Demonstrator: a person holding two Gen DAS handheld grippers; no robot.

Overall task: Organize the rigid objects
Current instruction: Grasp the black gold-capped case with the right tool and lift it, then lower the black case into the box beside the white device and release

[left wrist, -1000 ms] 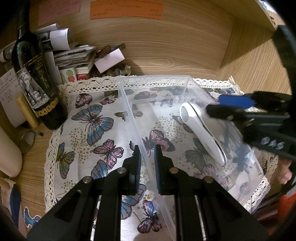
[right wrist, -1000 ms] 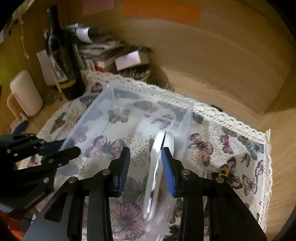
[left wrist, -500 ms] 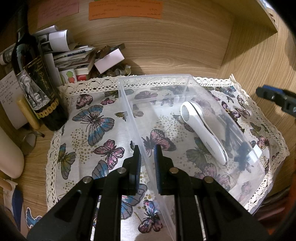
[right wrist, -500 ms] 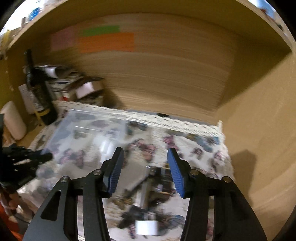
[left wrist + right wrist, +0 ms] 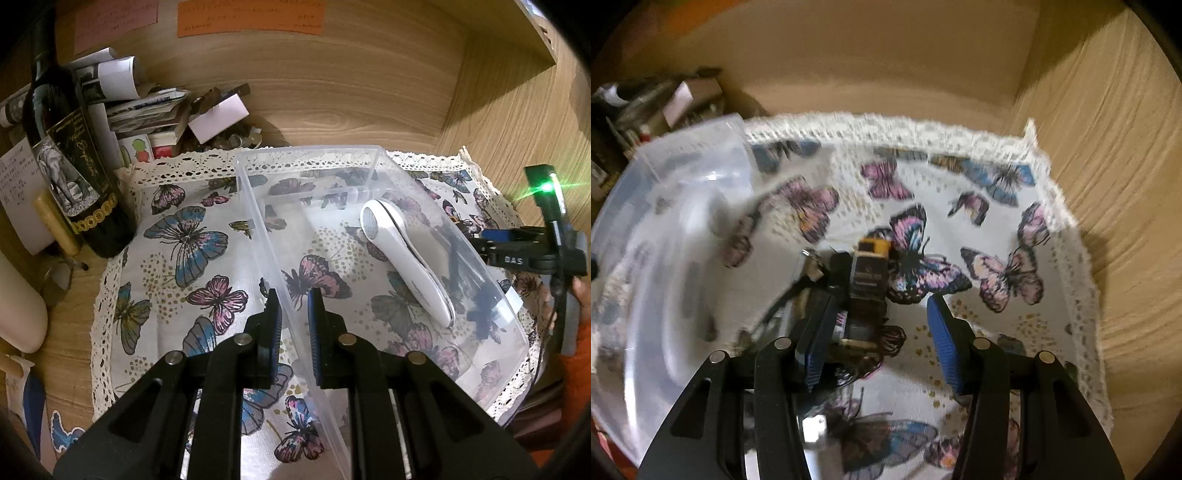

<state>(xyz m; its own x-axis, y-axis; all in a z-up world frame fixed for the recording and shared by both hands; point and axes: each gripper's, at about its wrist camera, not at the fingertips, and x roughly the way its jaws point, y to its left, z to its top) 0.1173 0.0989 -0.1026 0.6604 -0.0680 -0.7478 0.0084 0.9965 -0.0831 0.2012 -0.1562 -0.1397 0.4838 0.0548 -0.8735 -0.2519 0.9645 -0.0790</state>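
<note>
A clear plastic bin [image 5: 258, 206] stands on a butterfly cloth [image 5: 192, 258]. A white handheld device [image 5: 406, 262] lies inside it. My left gripper [image 5: 293, 325] is shut on the bin's near left wall. My right gripper [image 5: 879, 332] is open and empty, low over a small black and yellow object [image 5: 868, 273] with a cord on the cloth, to the right of the bin [image 5: 665, 236]. The right gripper's body also shows at the right edge of the left wrist view [image 5: 532, 251]. The right wrist view is blurred.
A dark wine bottle [image 5: 70, 162], a pile of papers and small boxes [image 5: 155, 110] and a cream mug [image 5: 18, 306] stand at the left. Wooden walls close the back and right [image 5: 498, 110]. The cloth's lace edge [image 5: 1082, 258] runs near the right wall.
My right gripper has left the bin, let go of the white device, swung right and come down over the black and yellow object, jaws wider. My left gripper has held still on the bin wall.
</note>
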